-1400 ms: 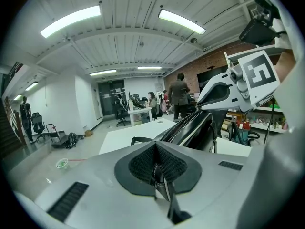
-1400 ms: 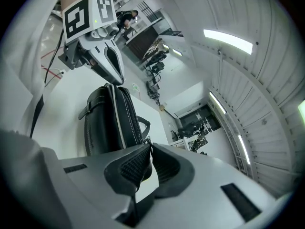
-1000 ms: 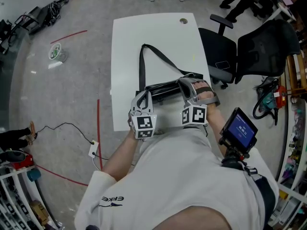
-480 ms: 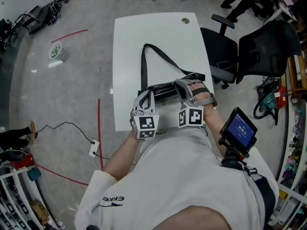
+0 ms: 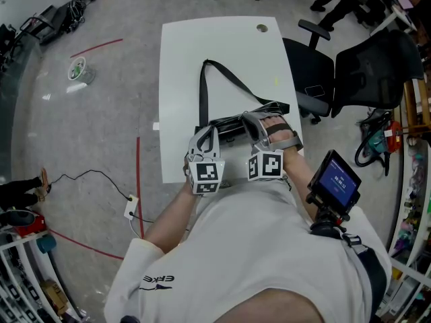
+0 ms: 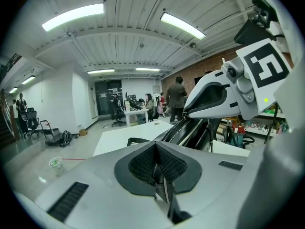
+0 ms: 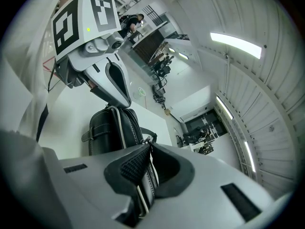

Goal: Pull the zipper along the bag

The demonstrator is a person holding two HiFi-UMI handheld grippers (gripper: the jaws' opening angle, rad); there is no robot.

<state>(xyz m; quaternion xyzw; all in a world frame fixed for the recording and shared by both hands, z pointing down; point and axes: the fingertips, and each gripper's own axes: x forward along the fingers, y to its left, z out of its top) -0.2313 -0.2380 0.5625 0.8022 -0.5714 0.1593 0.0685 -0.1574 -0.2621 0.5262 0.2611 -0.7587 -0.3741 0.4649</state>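
A black leather bag (image 5: 225, 128) with a long strap (image 5: 222, 79) lies at the near edge of the white table (image 5: 182, 52). My left gripper (image 5: 205, 137) is shut on a thin black edge piece at the bag's left end (image 6: 162, 180). My right gripper (image 5: 256, 123) is shut on a black, white-edged tab (image 7: 144, 182) at the metal zipper slider (image 7: 148, 140) on top of the bag (image 7: 112, 130). The zipper track (image 6: 178, 128) runs between the two grippers, which stand close together. Each gripper view shows the other gripper: the right gripper (image 6: 217, 97) and the left gripper (image 7: 112, 82).
A black office chair (image 5: 337, 69) stands to the table's right. A cup (image 5: 78, 70) and red tape lines (image 5: 138, 180) are on the floor to the left. A handheld screen (image 5: 335, 184) hangs by the person's right side. People stand far off in the room.
My right gripper has slid a little to the left along the bag's top, toward the left gripper. The left gripper has barely moved.
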